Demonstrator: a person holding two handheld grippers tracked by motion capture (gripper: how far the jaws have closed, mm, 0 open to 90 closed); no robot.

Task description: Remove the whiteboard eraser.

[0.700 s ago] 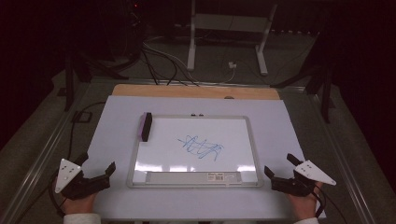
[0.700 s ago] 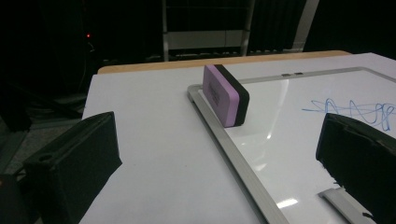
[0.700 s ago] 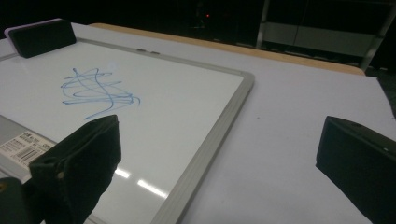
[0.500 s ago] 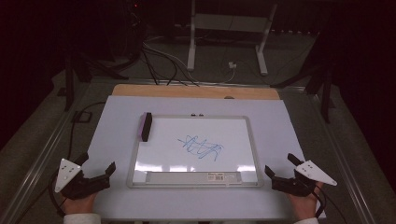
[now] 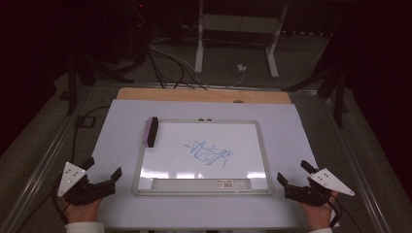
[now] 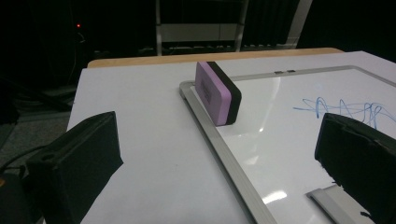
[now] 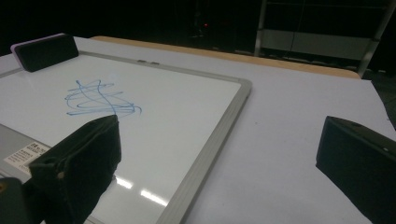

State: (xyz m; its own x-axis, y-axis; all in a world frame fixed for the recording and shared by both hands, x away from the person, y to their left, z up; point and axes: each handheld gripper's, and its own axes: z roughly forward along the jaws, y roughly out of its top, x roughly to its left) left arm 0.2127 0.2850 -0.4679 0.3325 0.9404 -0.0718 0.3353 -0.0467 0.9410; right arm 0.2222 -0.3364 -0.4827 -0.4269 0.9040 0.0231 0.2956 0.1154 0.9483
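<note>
A small whiteboard (image 5: 243, 141) with a grey frame lies flat on the white table cover, with a blue scribble (image 5: 209, 154) near its middle. A purple and black eraser (image 5: 151, 131) stands on edge at the board's far left corner (image 6: 218, 93) (image 7: 44, 51). My left gripper (image 5: 103, 171) rests open at the table's near left, left of the board, nothing between its jaws. At the near right, beside the board's right edge, my right gripper (image 5: 291, 171) is open and empty too. The scribble (image 7: 100, 99) shows ahead of the right gripper's left jaw.
The table cover (image 5: 296, 126) leaves a wooden strip (image 5: 204, 95) bare at the far edge. Beyond it stand a white stand's legs (image 5: 235, 43) and loose cables (image 5: 165, 58) on the floor. A label strip (image 5: 204, 184) runs along the board's near edge.
</note>
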